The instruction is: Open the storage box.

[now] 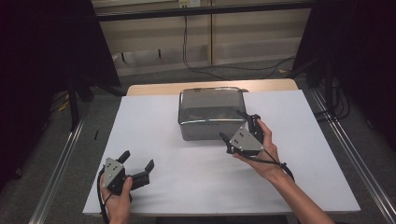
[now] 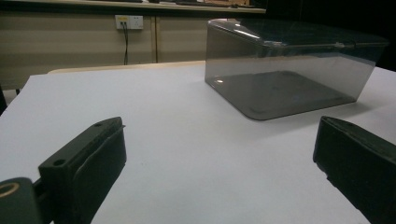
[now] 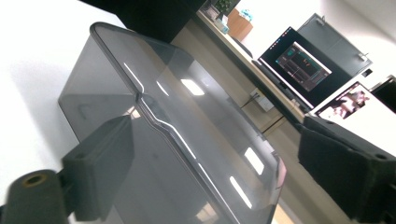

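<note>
Two grippers are in your hands. Your right gripper (image 1: 239, 127) hangs at the near right corner of the smoky clear box (image 1: 210, 113) mid-table, jaws apart, nothing clamped. Your left gripper (image 1: 138, 162) sits low near the table's (image 1: 154, 140) front edge, jaws wide, empty.

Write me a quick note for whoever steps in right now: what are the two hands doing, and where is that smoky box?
Left tool: jaws open, holding nothing, low over the white table near its front left corner.
Right tool: jaws open, nothing gripped, at the front right corner of the box, one jaw over its lid.
Smoky plastic box: lid on, at the table's far middle.
Done: nothing visible yet.
Left: probably gripping the box or its lid.
</note>
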